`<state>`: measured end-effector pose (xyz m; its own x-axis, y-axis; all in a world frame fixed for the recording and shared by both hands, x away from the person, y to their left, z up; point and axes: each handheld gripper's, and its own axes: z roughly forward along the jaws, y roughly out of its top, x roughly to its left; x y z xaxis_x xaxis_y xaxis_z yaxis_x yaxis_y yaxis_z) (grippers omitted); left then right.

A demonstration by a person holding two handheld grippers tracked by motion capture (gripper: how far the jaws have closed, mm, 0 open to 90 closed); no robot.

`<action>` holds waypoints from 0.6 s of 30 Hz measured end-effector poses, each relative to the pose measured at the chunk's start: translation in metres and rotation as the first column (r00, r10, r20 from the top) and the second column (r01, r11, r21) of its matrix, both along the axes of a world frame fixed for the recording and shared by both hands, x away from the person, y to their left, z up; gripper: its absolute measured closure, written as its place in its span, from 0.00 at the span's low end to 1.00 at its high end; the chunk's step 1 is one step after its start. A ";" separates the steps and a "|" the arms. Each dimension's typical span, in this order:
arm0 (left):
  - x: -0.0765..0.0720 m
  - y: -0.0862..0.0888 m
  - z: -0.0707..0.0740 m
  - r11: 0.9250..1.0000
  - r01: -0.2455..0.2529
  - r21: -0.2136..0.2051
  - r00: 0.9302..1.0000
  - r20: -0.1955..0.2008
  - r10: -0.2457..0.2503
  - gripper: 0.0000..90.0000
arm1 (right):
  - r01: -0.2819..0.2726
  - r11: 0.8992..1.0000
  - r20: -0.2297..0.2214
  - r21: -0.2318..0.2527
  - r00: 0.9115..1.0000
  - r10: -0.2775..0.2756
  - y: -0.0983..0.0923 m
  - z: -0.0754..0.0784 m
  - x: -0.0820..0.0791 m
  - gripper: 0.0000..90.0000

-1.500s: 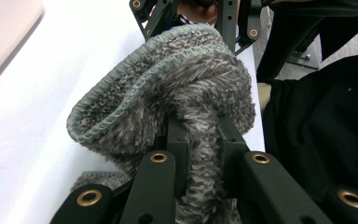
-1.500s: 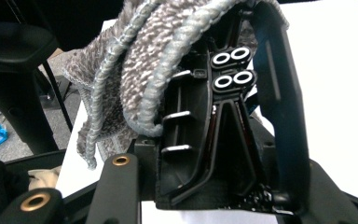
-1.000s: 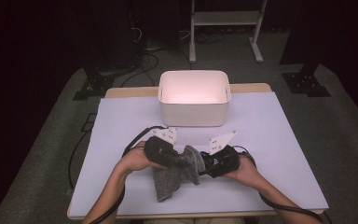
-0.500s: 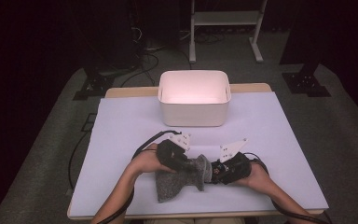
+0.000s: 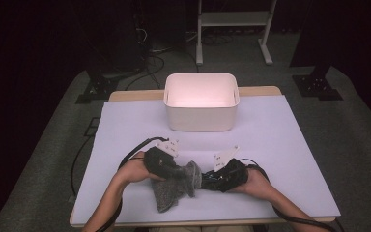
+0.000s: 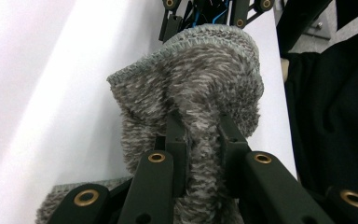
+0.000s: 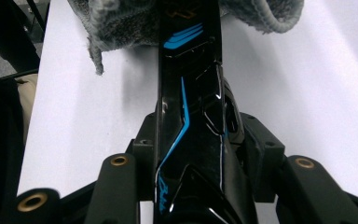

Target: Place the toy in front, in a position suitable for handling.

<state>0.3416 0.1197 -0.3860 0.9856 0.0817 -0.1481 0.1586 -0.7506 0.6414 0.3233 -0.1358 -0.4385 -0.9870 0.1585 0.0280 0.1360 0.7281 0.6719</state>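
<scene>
The table [image 5: 125,125] bears a white bin [image 5: 201,113] and grey cloth [image 5: 171,193].

One grey knitted sock [image 5: 174,186] lies on the one white-covered worktop [image 5: 290,145], and one black, blue-striped object [image 7: 191,116], a single piece, is pushed into it. There are two tongs, the left tongs [image 5: 166,166] and the right tongs [image 5: 212,180], carried by two hands. One white bin [image 5: 201,101] stands at the far edge.

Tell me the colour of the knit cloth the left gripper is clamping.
Mottled grey and white knit cloth, with a plain grey stitched edge; the left gripper view shows it best.
</scene>
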 end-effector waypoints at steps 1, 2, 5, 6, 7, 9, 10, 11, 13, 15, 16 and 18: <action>0.000 0.001 0.000 1.000 0.005 -0.001 1.000 0.000 -0.005 0.87 | -0.002 1.000 -0.001 0.002 1.000 0.002 0.000 0.000 0.000 0.61; 0.000 0.003 0.001 1.000 0.000 -0.008 1.000 0.000 0.000 0.87 | -0.001 1.000 -0.004 0.009 1.000 0.001 -0.001 0.000 0.000 0.61; 0.002 0.012 0.008 1.000 -0.014 -0.026 1.000 0.004 0.014 0.87 | -0.001 1.000 0.007 0.015 1.000 0.001 -0.001 0.000 0.002 0.62; 0.003 0.017 0.011 0.999 -0.023 -0.035 1.000 0.005 0.024 0.87 | -0.002 1.000 0.014 0.014 1.000 0.001 -0.001 0.000 0.003 0.62; 0.004 0.022 0.015 0.998 -0.034 -0.043 0.999 0.007 0.035 0.87 | -0.005 1.000 0.021 0.022 1.000 0.004 -0.001 0.000 0.005 0.62; 0.005 0.031 0.022 0.997 -0.056 -0.050 0.998 0.012 0.057 0.87 | 0.000 0.999 0.017 0.039 1.000 -0.001 -0.001 0.002 0.011 0.62; 0.006 0.035 0.025 0.997 -0.065 -0.051 0.998 0.018 0.066 0.87 | 0.002 0.999 0.035 0.039 0.999 -0.003 0.000 0.004 0.014 0.62; 0.006 0.039 0.028 0.996 -0.075 -0.047 0.997 0.021 0.076 0.87 | -0.001 0.999 0.050 0.039 0.999 -0.001 0.000 0.005 0.017 0.62; 0.006 0.046 0.033 0.995 -0.090 -0.044 0.995 0.030 0.091 0.87 | 0.006 0.999 0.070 0.033 0.998 -0.008 0.000 0.007 0.021 0.62; 0.006 0.050 0.036 0.995 -0.095 -0.039 0.995 0.032 0.097 0.87 | -0.001 1.000 0.106 -0.002 0.994 0.001 0.002 0.005 0.021 0.61; 0.006 0.052 0.037 0.995 -0.098 -0.034 0.994 0.036 0.099 0.87 | 0.000 1.000 0.112 -0.015 0.994 0.002 0.003 0.003 0.019 0.61; 0.006 0.055 0.036 0.994 -0.104 -0.040 0.994 0.032 0.105 0.87 | 0.010 1.000 0.104 -0.008 0.995 -0.009 0.003 0.000 0.017 0.61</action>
<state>0.3473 0.1742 -0.3499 0.9764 0.1795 -0.1200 0.2128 -0.7056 0.6760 0.3406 -0.1325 -0.4383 -0.9829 0.1678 -0.0760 0.0729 0.7331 0.6763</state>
